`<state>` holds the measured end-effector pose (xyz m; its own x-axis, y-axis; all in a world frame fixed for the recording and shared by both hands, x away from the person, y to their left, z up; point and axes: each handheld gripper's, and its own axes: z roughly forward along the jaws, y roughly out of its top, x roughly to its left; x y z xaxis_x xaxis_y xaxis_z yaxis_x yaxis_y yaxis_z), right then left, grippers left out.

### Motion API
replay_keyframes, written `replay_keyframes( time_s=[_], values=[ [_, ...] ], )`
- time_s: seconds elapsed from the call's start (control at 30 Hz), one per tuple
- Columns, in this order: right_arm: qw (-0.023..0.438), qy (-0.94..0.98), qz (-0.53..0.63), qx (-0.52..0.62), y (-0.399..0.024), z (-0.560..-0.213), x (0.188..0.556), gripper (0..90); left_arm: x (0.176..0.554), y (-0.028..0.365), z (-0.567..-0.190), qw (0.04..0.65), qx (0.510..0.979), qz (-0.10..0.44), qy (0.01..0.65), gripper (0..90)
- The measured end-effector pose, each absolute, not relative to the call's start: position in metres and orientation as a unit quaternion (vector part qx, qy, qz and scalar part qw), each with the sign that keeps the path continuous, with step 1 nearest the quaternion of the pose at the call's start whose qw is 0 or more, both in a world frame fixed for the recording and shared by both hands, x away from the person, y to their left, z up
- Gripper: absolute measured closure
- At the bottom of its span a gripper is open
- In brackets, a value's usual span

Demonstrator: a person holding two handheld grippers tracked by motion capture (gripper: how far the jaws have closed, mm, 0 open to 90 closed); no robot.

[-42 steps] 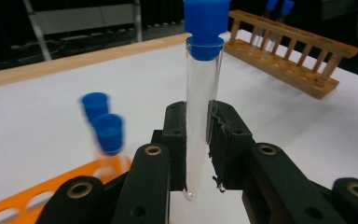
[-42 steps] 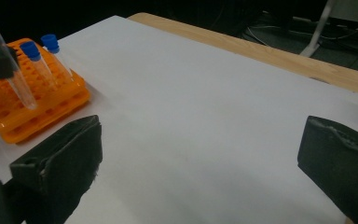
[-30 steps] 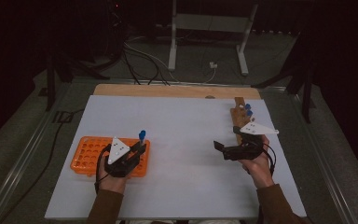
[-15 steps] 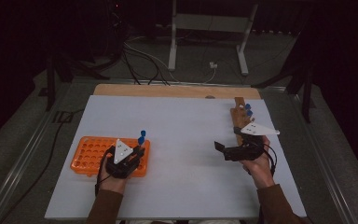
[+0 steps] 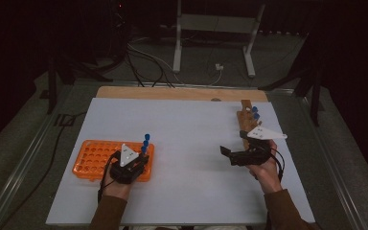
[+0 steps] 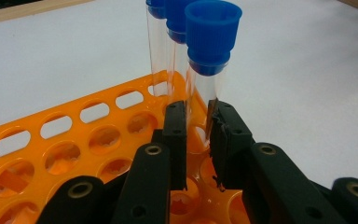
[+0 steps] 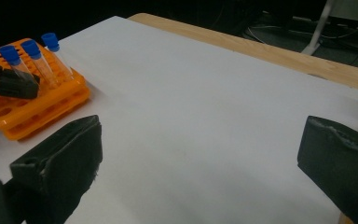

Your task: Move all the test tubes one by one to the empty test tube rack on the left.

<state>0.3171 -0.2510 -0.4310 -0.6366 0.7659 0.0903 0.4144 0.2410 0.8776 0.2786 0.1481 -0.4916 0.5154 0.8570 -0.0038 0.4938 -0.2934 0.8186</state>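
Left claw [image 6: 196, 140] clamped on a clear blue-capped tube [image 6: 208, 70], standing upright in a corner hole of the orange rack [image 6: 70, 140]. Two further capped tubes stand just behind it. Rack sits on the white tabletop [image 5: 191, 139]. Right claw [image 7: 196, 158] gaping wide, empty, well apart, beside a wooden rack [image 5: 246, 120].

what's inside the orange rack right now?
Three blue-capped tubes stand in the orange rack; left gripper grips the nearest. Other visible holes look empty; the gripper covers some.
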Motion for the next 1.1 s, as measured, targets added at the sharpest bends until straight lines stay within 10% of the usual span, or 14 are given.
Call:
replay_keyframes(
  time_s=[0.37,1.1],
  values=[
    [0.189,0.761,0.481,0.391,-0.258,-0.429,0.319,0.1,0.278,0.149,-0.492,0.412,0.768,0.213,0.442,75.9],
    [0.253,0.75,0.433,0.43,-0.295,-0.429,0.34,0.8,0.27,0.161,-0.473,0.482,0.709,0.241,0.455,19.3]
  ],
)
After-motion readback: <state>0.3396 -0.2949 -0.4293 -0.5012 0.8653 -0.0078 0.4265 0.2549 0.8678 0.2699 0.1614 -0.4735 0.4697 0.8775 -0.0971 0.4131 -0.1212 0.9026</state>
